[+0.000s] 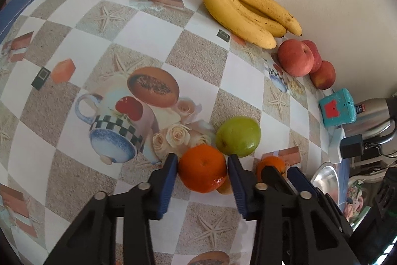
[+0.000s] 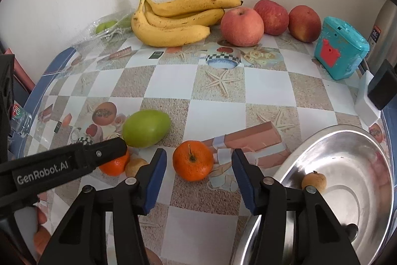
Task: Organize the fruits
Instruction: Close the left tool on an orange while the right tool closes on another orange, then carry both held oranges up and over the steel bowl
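My left gripper (image 1: 202,167) jaws clamp 1 orange (image 1: 202,168) beside the green fruit (image 1: 238,135); right gripper (image 2: 198,165) jaws straddle another orange (image 2: 192,160), apart. Next: grip, lift toward the bowl (image 2: 372,140).

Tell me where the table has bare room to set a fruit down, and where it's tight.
Free: the wide middle of the table, between the bananas and apples along the wall and the green fruit in front. Crowded: the near edge, where both grippers, two oranges and the metal bowl sit close.
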`<state>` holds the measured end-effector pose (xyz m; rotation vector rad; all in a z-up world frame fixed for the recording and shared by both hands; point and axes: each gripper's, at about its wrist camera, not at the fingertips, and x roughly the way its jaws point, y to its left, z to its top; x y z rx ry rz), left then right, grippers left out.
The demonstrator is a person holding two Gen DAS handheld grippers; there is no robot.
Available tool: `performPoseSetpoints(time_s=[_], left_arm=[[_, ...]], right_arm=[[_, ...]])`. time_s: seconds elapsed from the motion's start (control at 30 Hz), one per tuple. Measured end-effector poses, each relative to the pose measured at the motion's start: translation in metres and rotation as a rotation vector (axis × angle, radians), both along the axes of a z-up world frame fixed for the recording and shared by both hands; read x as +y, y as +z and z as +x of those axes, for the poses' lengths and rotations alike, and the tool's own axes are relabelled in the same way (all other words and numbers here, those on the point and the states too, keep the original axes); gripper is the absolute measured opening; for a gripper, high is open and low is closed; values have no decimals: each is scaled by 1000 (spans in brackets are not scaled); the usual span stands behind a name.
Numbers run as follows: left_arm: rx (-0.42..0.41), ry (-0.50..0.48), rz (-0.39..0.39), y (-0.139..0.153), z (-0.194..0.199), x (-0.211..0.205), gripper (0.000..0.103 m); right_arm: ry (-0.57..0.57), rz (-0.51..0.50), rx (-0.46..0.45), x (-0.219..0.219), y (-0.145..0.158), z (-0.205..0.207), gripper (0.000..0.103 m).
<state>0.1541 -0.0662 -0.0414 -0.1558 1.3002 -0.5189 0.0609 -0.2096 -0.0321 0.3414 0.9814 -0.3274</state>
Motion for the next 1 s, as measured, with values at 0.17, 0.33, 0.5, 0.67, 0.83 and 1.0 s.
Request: performPoseSetpoints(time_s=[0.17,0.33,0.5,0.67,0.83,1.0], left_arm=[[8,8,-13,-1,1,1,43],[8,12,-15,-1,1,1,43],[12,13,-16,0,2,2,43],[15,18,-18,0,2,2,43],[16,22,-18,1,3,3,43],[9,28,-27,7,3,4,42]], right_arm=[[8,-4,16,2,-8,5,50],[11,4,25,2,-15,7,45],[8,6,25,2,-15,8,45],[17,11,21,4,-15,9,38],[15,20,22,3,-15,8,37],[13,22,18,2,-12,5,37]])
